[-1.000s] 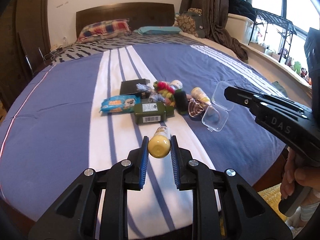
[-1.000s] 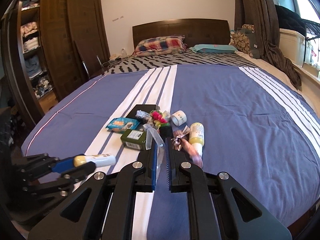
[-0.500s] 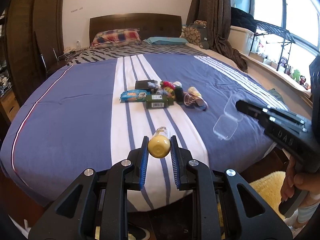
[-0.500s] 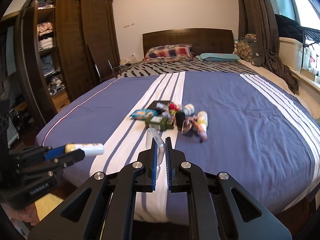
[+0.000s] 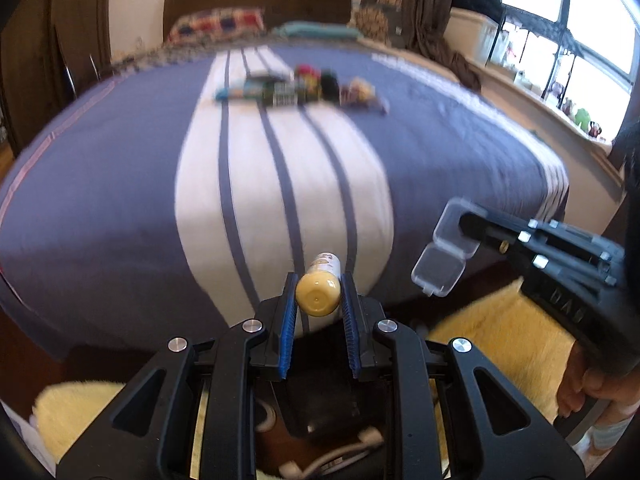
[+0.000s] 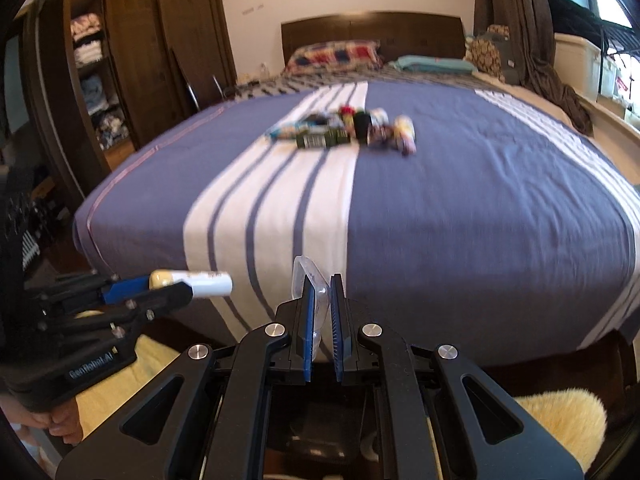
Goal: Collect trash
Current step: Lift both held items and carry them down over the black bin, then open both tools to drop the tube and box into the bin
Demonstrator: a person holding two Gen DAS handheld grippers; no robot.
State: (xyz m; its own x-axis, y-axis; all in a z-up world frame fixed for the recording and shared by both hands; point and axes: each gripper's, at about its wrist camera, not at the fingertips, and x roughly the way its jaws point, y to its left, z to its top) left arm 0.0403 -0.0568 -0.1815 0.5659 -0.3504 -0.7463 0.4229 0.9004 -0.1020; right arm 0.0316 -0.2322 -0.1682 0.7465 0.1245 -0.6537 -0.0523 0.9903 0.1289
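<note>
my left fingers clamp a yellow-capped bottle; my right fingers clamp a clear plastic box, both past the bed's foot.

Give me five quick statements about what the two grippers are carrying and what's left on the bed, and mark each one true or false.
1. The left gripper is shut on a small yellow-capped bottle. True.
2. The right gripper is empty. False: it is shut on a clear plastic box, whose lid hangs open.
3. A pile of small things lies on the bed. True.
4. The bedcover is plain red. False: it is blue with white stripes.
5. Both grippers are right over the pile. False: both are near the foot of the bed, with the pile well beyond them, toward the headboard.
</note>
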